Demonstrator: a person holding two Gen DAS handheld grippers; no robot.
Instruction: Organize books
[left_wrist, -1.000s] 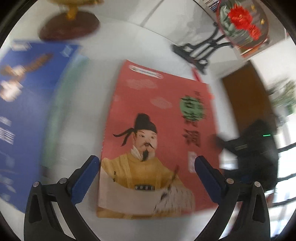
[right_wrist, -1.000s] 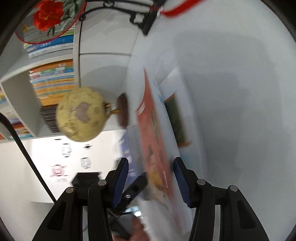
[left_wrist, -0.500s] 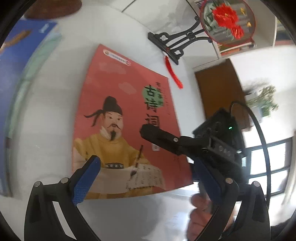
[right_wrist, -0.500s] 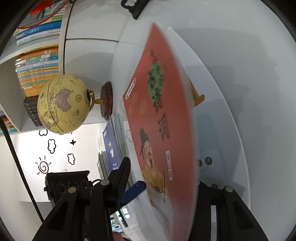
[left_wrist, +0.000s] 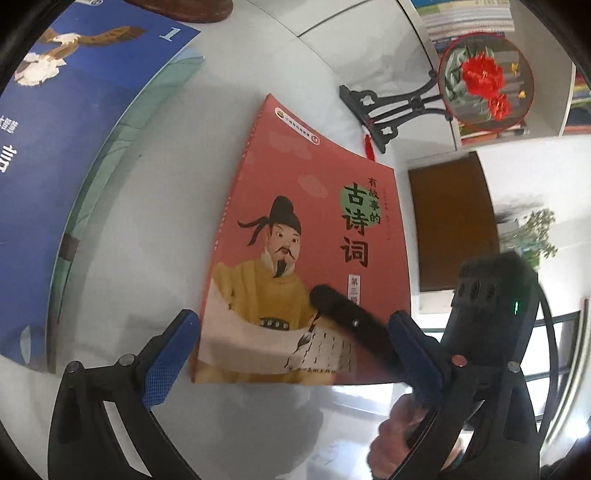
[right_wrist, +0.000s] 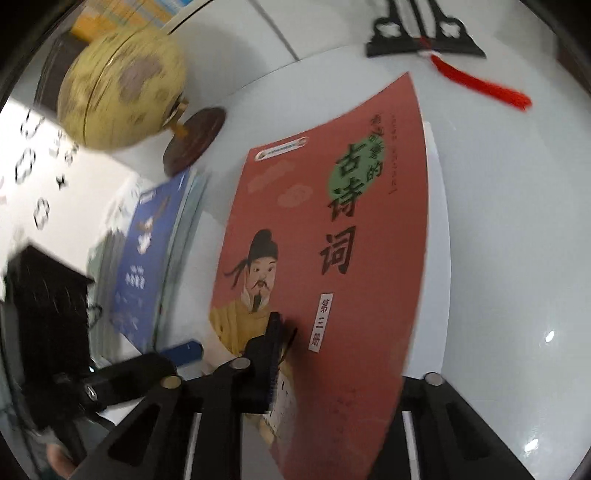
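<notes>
Your right gripper has just been closing and now clamps the red book at its near corner. Its long axis runs toward twelve o'clock. Your left gripper is spread wide, holding nothing. At ten o'clock lies the blue book, atop a stack I can't count; beyond, one globe.

My right gripper's far finger lay hidden beneath the red book; the globe was blurred.
</notes>
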